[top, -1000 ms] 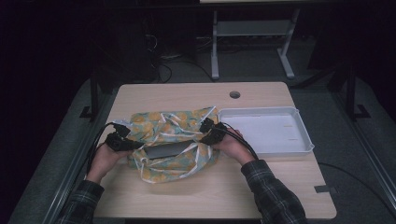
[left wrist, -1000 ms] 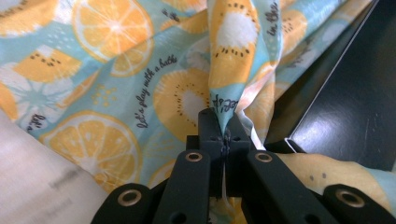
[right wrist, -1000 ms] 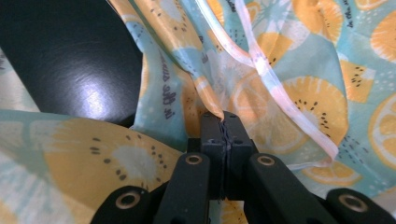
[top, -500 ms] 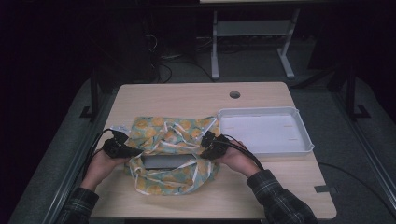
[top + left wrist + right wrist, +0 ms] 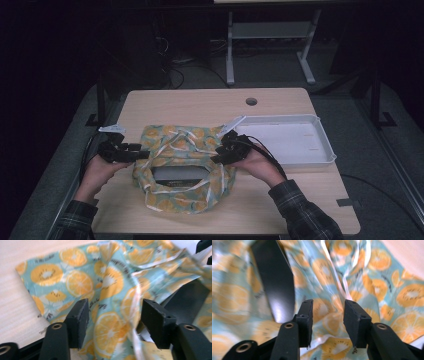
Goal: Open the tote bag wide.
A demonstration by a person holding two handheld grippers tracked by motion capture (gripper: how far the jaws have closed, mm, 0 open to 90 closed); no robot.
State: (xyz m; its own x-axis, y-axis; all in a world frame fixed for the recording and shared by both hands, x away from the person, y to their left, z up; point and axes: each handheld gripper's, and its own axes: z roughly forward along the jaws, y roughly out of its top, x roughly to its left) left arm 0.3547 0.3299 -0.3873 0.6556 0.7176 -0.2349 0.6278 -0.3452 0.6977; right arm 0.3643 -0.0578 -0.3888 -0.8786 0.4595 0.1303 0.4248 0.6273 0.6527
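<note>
Opening the fruit-print bag [image 5: 185, 172] around the dark flat item [image 5: 179, 173], left gripper [image 5: 113, 322] and right gripper [image 5: 327, 320] jaws spread over cloth; next, pinch the rim.

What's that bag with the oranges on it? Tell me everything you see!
The fruit-print bag is thin teal cloth with orange and kiwi slices and pale handles. It lies crumpled on the wooden table, mouth open, a dark flat thing inside. The left tongs and right tongs are at its opposite sides, jaws apart. A white tray sits beside it.
</note>
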